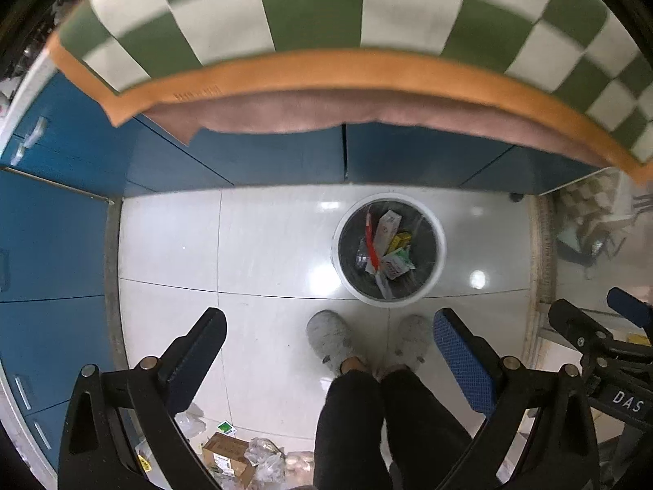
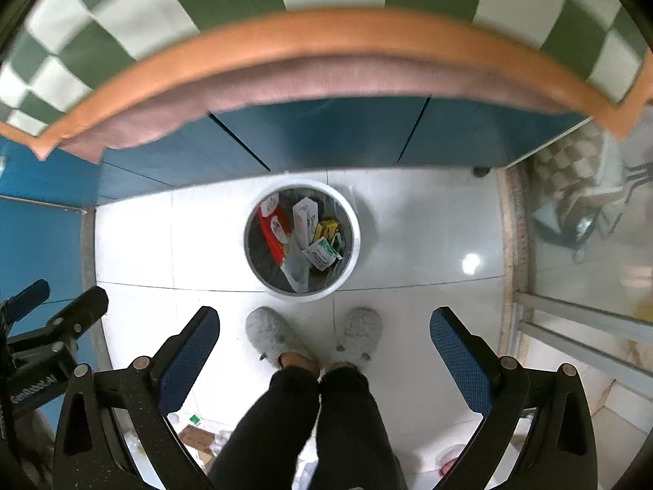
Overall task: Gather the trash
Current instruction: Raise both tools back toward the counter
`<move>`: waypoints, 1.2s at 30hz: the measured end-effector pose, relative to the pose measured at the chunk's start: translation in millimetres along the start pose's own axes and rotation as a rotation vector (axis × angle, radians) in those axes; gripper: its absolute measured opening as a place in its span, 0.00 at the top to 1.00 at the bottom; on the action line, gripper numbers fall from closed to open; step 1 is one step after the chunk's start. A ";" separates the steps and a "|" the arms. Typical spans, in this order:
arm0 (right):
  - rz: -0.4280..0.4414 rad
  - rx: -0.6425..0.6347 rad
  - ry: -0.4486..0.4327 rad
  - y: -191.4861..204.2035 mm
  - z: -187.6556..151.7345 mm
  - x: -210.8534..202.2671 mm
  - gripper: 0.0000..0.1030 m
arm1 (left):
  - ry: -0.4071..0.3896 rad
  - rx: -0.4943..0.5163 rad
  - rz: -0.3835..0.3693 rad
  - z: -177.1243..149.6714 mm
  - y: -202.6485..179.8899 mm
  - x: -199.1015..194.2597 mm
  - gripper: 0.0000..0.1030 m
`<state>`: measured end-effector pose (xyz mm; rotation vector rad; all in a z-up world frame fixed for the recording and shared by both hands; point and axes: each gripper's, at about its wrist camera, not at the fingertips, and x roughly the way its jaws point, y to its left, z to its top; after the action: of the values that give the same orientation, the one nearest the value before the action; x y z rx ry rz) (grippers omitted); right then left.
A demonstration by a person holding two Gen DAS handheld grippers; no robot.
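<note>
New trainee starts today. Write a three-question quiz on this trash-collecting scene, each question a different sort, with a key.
1. True or false: the white bin on the floor already holds trash.
2. What does the left hand-held gripper hold? A) a carton B) a bag C) nothing
3. Fill in: loose trash, including a brown carton, lies on the floor ____ the person's slippers, opposite the bin.

Key: 1 true; 2 C; 3 behind. The right hand-held gripper is open and empty too.
</note>
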<state>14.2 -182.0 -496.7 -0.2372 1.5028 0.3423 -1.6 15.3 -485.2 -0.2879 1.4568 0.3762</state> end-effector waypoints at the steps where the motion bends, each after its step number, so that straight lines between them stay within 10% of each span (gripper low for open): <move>1: -0.004 -0.001 -0.007 1.8 -1.6 -18.2 0.00 | -0.005 0.000 -0.002 -1.2 0.1 -9.5 0.00; 12: -0.003 0.008 -0.092 19.8 -15.7 -173.3 0.00 | -0.186 0.017 0.006 8.5 21.5 -138.4 0.00; 20: 0.102 0.077 -0.241 22.1 26.4 -249.0 0.00 | -0.413 -0.050 0.042 75.2 34.0 -216.3 0.00; 28: 0.163 0.136 -0.337 -6.8 153.1 -281.3 0.00 | -0.483 -0.133 0.134 198.3 23.7 -235.3 0.00; 36: 0.222 0.142 -0.308 -60.9 348.4 -259.5 0.00 | -0.315 -0.296 0.082 351.0 1.8 -187.2 0.00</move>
<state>351.7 -132.1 -220.9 0.0946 1.2427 0.4264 302.0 147.9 -265.0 -0.3879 1.1038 0.6751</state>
